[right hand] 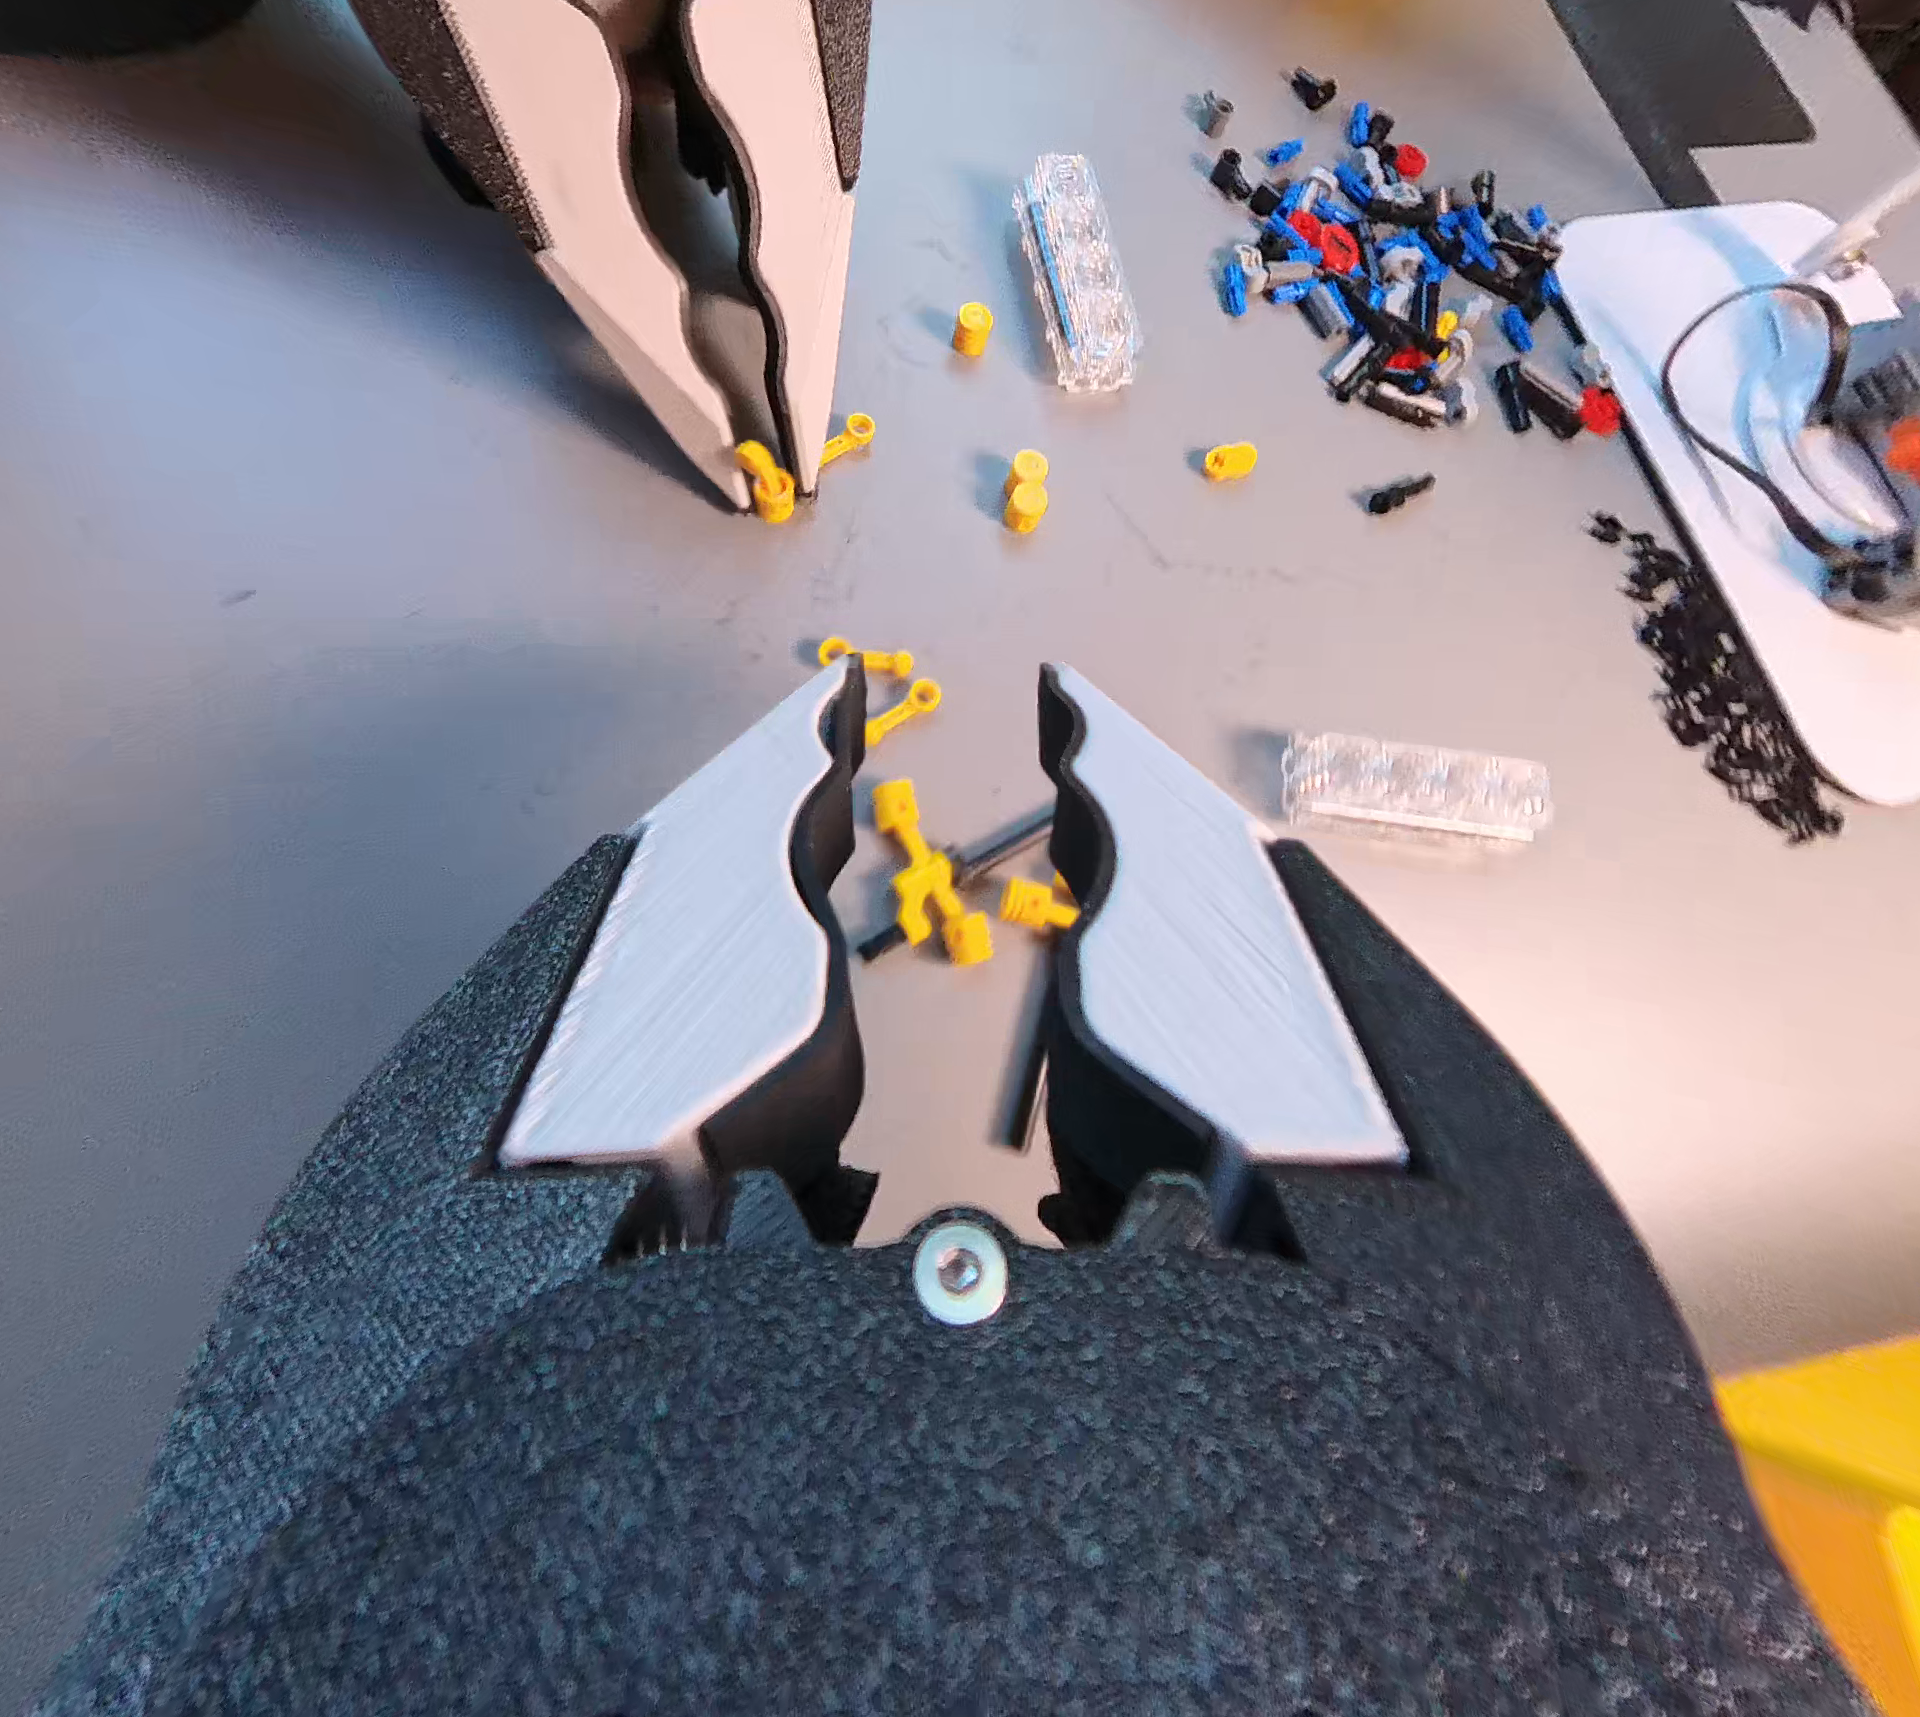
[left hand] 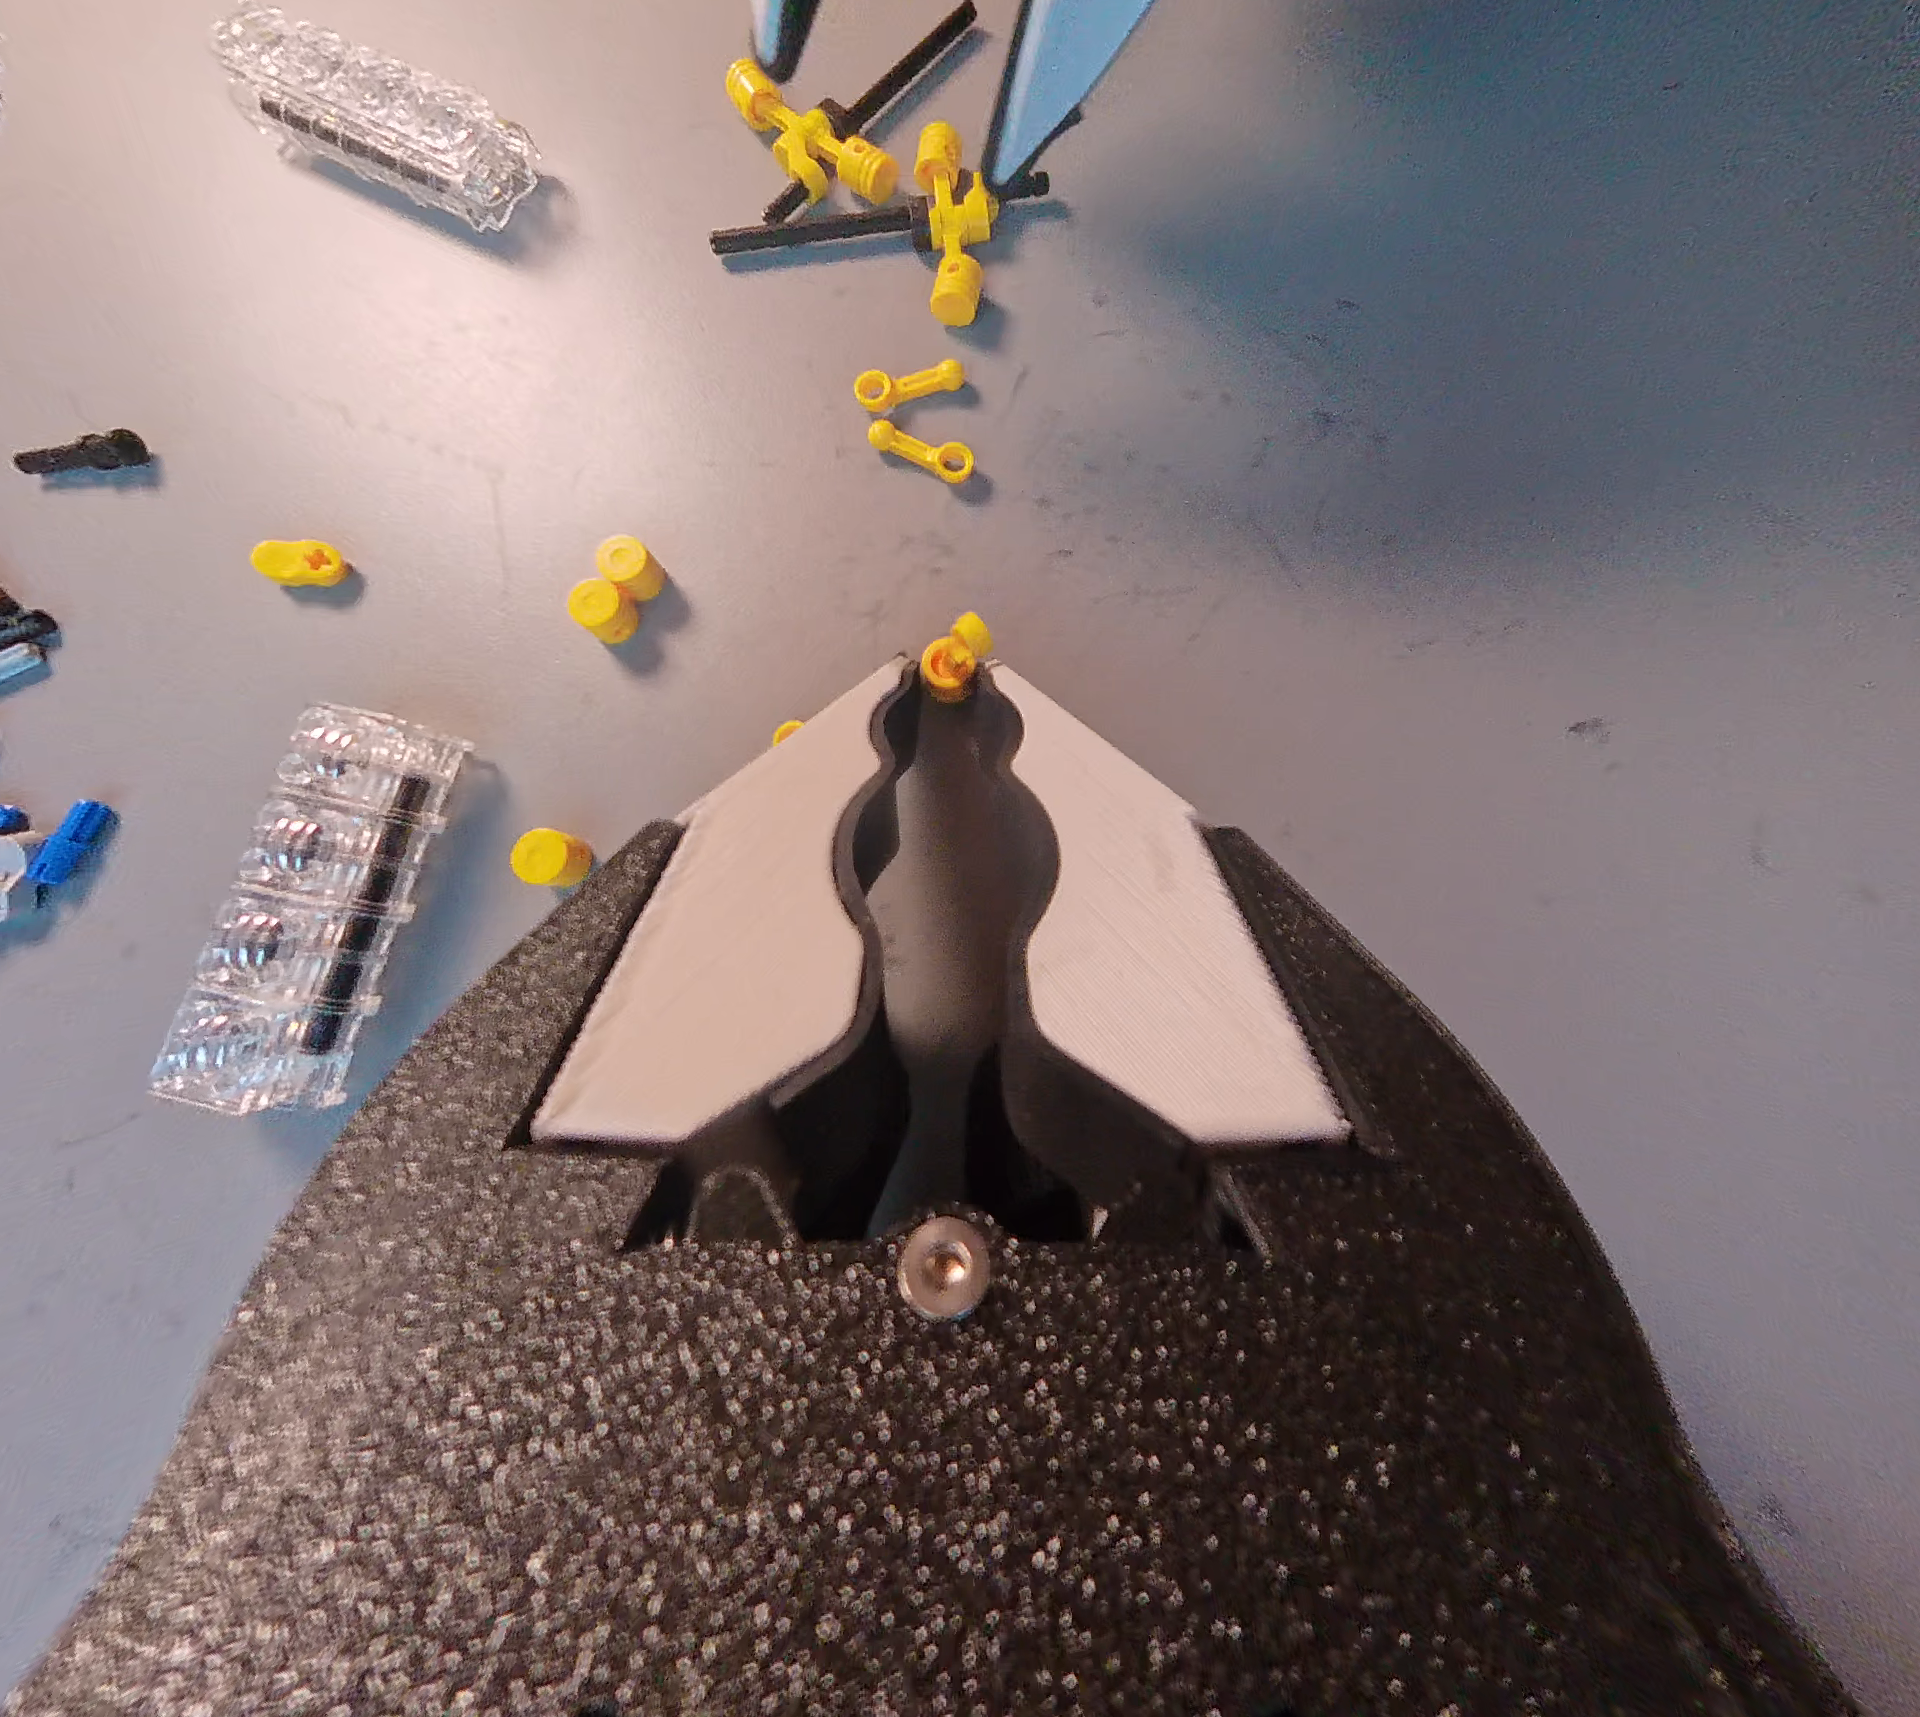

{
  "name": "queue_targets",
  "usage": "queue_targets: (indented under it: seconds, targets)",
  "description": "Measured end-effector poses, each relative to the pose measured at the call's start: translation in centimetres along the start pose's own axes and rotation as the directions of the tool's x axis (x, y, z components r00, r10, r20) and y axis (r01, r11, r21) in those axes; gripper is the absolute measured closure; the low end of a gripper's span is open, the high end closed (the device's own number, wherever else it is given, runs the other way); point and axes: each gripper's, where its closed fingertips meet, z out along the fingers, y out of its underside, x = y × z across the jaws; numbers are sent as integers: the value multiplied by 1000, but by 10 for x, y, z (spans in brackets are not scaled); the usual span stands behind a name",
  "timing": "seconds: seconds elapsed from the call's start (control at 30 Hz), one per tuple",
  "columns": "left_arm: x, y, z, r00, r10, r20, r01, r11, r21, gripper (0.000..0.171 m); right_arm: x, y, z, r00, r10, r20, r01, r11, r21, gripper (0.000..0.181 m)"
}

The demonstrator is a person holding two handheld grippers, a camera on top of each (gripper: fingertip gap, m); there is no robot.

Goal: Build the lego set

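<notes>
We see the left gripper (left hand: 953,668), with pale ribbed finger plates lined by wavy black rubber and a speckled black body, pinched together on a small yellow plastic piston part (left hand: 951,657) at its very tips. The part's exact long axis is hard to read; a rounded end pokes out beyond the tips, just above the grey table (left hand: 1455,524).

The right gripper (right hand: 951,680) has its fingers spread apart, holding nothing, and straddles a yellow piston assembly on a black axle (right hand: 925,888). That axle is a thin ridged rod, lying flat; in the right wrist view its long axis runs from lower left to upper right. Just beyond this assembly, towards the left gripper, lie two yellow connecting rods (left hand: 914,420), each a slim bar with a ring at one end.

Farther from the assembly, two smooth yellow cylinders (left hand: 615,587) touch side by side, and a clear studded block (left hand: 301,909) lies beyond them. A heap of blue, black and red pieces (right hand: 1392,265) sits well apart from it.
</notes>
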Motion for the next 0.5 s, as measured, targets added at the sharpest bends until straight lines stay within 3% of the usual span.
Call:
queue_targets:
  seconds: [0.1,0.23,0.37,0.5]
  targets:
    - [-1,2,-5,1000,-15,-26,16,1000,10,152,1,1,17,994,-25,104,32,997,-64,148]
    - [-3,-5,-23,995,-58,-75,66,992,105,151,-3,18,26,975,-63,213,98,982,-159,149]
    - [-27,-7,-38,992,-126,-19,127,974,188,153,-9,26,29,964,-24,264,75,980,-182,150]
    - [-41,-1,-37,987,-156,37,147,973,178,155,-11,27,36,962,-12,272,73,974,-214,152]
